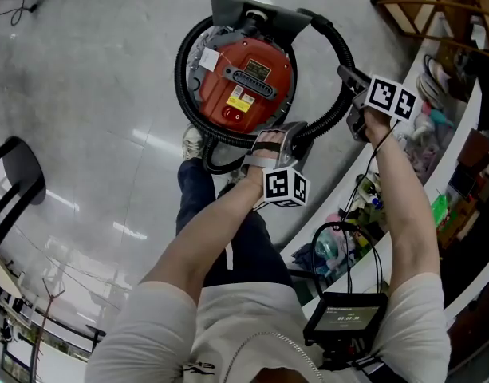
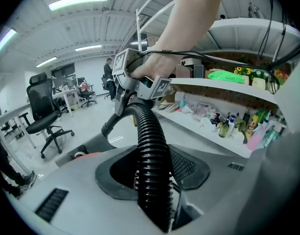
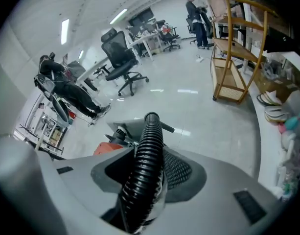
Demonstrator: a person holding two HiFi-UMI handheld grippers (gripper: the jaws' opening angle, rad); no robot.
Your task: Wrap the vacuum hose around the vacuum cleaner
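Nearest the lens, a black box (image 1: 345, 317) hung at the person's waist, and both forearms reached away from it.

Beyond it, the left gripper (image 1: 285, 132) pinched the vacuum hose (image 1: 183, 86) at the near side of the vacuum cleaner (image 1: 246, 82). In the left gripper view the ribbed tube filled the gap between the jaws, with the pads against it. Farther off and to the right, the right gripper (image 1: 352, 86) likewise clamped the hose, on the stretch that bowed out from the canister's right flank. The cleaner stood on the grey floor (image 1: 84, 94).

Stage: past midway, by judgement.
- **Done:** the hose already lay close round the left and near sides of the red canister.
- **Left:** the right-hand arc stood off the body and remained to be drawn in and its end secured.

Hidden or unclear:
- The person's leg and shoe (image 1: 193, 142) covered part of the near coil.
- The hose's free end probably lay at the right gripper, though the marker cube and hand masked it.
- In both gripper views the hose itself concealed the jaw tips.
- The canister's underside and wheels were out of sight.
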